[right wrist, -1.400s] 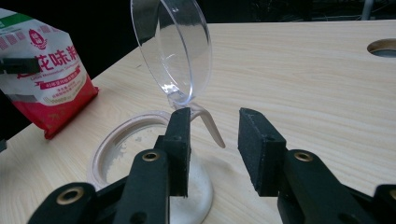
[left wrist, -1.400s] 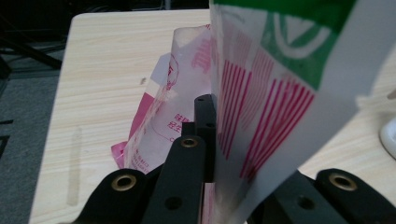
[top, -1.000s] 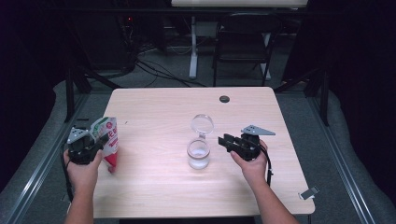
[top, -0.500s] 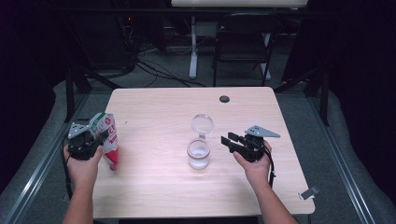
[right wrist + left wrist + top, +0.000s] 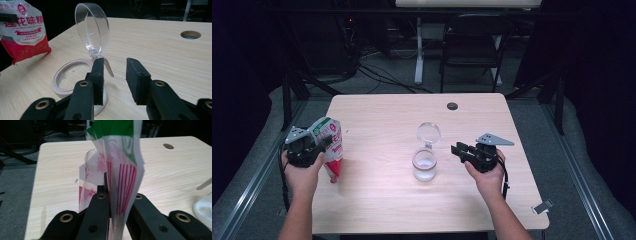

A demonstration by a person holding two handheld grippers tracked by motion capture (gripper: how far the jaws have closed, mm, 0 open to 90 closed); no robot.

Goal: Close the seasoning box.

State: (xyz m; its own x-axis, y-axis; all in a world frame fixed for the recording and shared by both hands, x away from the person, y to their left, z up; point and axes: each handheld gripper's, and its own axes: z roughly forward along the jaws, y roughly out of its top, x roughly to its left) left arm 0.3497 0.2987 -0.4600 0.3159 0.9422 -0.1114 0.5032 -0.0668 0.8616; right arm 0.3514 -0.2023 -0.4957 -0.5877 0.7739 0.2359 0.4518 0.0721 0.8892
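The left gripper (image 5: 110, 202) pinches the red, white and green plastic pouch (image 5: 117, 170) between its fingers; the right gripper (image 5: 113, 77), fingers just closing yet spread and empty, sits beside the clear hinged-lid jar (image 5: 75, 77).

Left tongs (image 5: 319, 145) at 9 o'clock, jaws clamped. Right tongs (image 5: 458, 150) at 3 o'clock, jaws just closing, nothing between.

A lab or recording studio: a pale wooden desk (image 5: 377, 210) stands alone on grey carpet (image 5: 562, 130), ringed by black drapes (image 5: 597, 60). Cables (image 5: 377, 75) sprawl across the floor behind, beside a folding chair (image 5: 472, 50) and a metal frame (image 5: 292, 95).
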